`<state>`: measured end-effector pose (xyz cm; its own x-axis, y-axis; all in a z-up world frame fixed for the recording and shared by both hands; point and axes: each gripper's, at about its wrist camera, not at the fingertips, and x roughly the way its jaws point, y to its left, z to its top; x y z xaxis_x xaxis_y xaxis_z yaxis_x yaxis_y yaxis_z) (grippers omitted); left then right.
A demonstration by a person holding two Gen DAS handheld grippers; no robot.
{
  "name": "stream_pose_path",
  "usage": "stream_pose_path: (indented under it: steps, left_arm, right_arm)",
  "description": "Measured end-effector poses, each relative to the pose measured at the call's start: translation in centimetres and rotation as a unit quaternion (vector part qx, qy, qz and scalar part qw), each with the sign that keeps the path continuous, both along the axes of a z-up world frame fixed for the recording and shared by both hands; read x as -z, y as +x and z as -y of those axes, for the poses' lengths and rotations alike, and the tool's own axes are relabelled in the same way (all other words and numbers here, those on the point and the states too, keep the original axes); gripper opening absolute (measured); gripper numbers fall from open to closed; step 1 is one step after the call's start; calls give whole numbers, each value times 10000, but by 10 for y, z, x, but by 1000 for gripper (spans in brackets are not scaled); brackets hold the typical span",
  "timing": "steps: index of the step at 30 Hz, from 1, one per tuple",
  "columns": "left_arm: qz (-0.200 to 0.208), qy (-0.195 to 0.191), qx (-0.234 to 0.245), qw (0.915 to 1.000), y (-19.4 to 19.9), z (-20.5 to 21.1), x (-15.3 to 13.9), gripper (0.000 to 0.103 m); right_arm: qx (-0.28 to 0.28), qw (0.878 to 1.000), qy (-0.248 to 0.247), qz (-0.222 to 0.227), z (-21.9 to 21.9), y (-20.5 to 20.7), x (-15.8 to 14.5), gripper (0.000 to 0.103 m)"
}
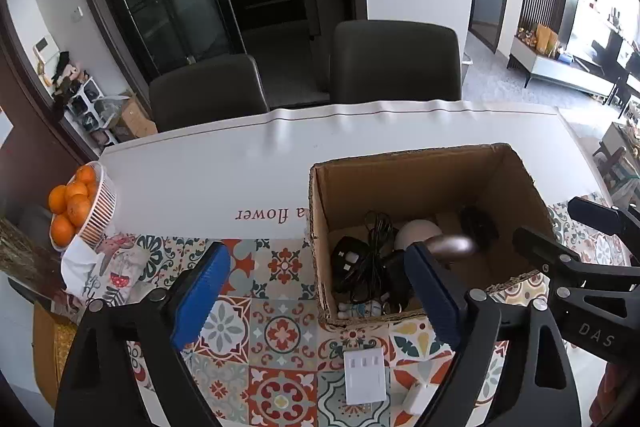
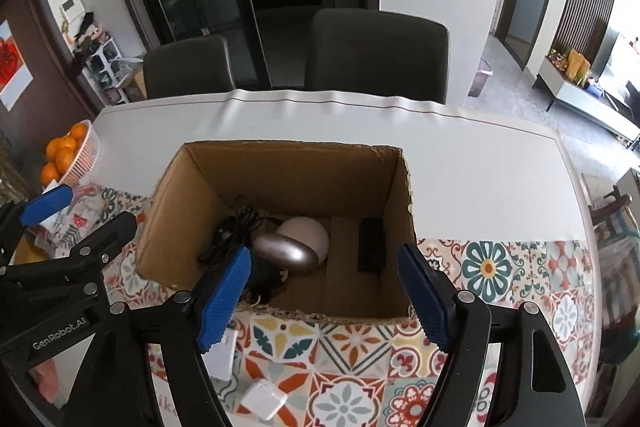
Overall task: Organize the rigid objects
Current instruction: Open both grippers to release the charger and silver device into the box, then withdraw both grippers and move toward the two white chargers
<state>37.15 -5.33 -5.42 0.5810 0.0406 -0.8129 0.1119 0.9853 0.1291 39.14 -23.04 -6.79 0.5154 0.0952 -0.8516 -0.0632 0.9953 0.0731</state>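
An open cardboard box (image 2: 192, 203) stands on the patterned tablecloth; it also shows in the left wrist view (image 1: 320, 235). Inside lie a bronze oval object (image 2: 286, 253), a pale round object (image 2: 310, 229), tangled black cables (image 2: 236, 231) and a black block (image 2: 371, 243). A flat white power strip (image 1: 365, 375) and a white charger (image 2: 264, 399) lie on the cloth in front of the box. My left gripper (image 1: 316, 299) is open and empty, low over the cloth left of the box front. My right gripper (image 2: 324, 295) is open and empty above the box's near wall.
A white basket of oranges (image 1: 96, 203) sits at the table's left edge beside a folded printed cloth (image 1: 108, 267). Two dark chairs (image 1: 394, 59) stand behind the table. The plain white cloth (image 1: 240, 155) covers the far half of the table.
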Motion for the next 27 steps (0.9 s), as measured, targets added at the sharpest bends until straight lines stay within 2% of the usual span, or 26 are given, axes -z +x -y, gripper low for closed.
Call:
stream_pose_path:
  steps: [11, 20, 27]
  left_arm:
    - [307, -32, -196, 9993, -49, -12, -14, 98]
    - [410, -20, -286, 9987, -84, -20, -10, 100]
    - [334, 13, -403, 9986, -104, -27, 3, 101]
  right_arm:
    - [-54, 9996, 25, 267, -9, -49, -13, 77]
    - [-175, 9987, 9, 473, -18, -85, -12, 77]
    - [-179, 9982, 17, 577, -22, -102, -3, 77]
